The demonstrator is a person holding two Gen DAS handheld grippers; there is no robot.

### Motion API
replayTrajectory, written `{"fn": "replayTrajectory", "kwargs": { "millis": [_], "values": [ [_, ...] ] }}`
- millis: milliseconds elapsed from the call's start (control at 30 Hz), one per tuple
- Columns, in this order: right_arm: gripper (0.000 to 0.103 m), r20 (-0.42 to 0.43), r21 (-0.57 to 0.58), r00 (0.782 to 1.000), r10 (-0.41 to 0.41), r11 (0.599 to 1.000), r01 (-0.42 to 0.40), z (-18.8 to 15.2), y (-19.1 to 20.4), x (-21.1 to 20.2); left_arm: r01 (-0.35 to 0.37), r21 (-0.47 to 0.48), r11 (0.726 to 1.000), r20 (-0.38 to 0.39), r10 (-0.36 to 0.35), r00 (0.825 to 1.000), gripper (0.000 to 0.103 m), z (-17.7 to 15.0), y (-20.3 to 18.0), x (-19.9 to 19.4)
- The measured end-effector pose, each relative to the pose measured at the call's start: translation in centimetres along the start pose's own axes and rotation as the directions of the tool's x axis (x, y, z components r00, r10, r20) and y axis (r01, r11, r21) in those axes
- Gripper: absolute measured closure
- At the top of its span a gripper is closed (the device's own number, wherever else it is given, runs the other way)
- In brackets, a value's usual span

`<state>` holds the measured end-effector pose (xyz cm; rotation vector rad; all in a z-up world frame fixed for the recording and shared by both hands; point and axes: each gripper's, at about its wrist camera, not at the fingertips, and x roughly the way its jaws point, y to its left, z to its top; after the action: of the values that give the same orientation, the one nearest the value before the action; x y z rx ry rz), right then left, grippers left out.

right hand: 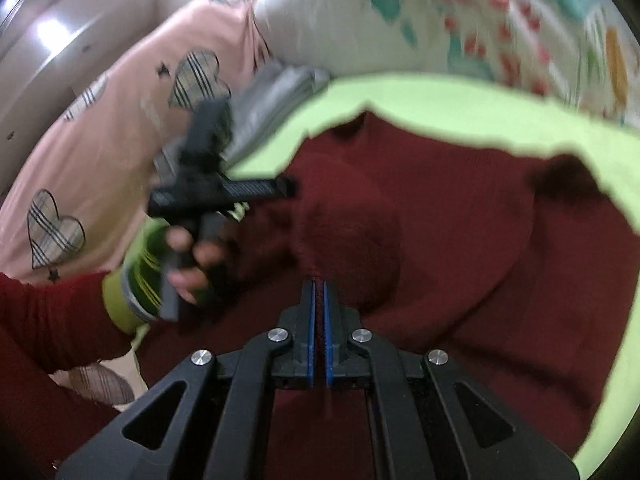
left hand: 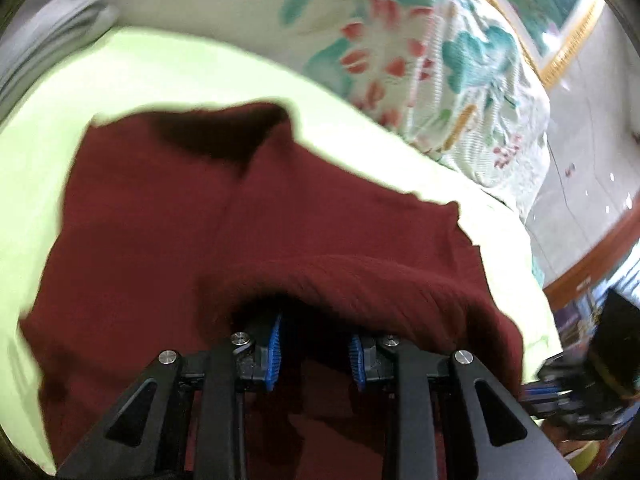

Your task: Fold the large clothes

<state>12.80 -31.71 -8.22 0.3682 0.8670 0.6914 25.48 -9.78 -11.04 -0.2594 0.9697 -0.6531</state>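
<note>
A lime-green sheet (left hand: 120,80) covered the bed, with a floral quilt (left hand: 460,60) bunched at its far side and a dark red sweater (left hand: 160,220) spread across the sheet. The right gripper (right hand: 319,292) was clamped tight on a pinch of the sweater's knit. The left gripper (left hand: 316,344) stood partly open with a fold of the sweater draped over its blue pads (left hand: 274,348); whether they gripped it I could not tell.

A lime-green sheet (left hand: 132,76) fills the middle of the frame; a floral quilt (left hand: 452,64) bunches at upper right; a pink heart-print cloth (right hand: 112,120) lies at left; folded grey fabric (right hand: 276,92) sits upper centre.
</note>
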Motion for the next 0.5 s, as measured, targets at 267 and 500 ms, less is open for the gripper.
{"fn": "replayTrajectory", "kwargs": {
  "millis": [267, 500],
  "values": [
    [0.078, 0.064, 0.218, 0.997, 0.053, 0.974, -0.066, -3.5, -2.4, -1.1, 0.076, -0.12, 0.99, -0.021, -0.079, 0.997, 0.054, -3.0, 3.8, -4.4],
    [0.069, 0.187, 0.452, 0.979, -0.084, 0.892, -0.01, -3.2, -7.2, -3.7, 0.244, -0.248, 0.937, -0.038, -0.261, 0.965, 0.032, -2.0, 3.4, -5.0]
  ]
}}
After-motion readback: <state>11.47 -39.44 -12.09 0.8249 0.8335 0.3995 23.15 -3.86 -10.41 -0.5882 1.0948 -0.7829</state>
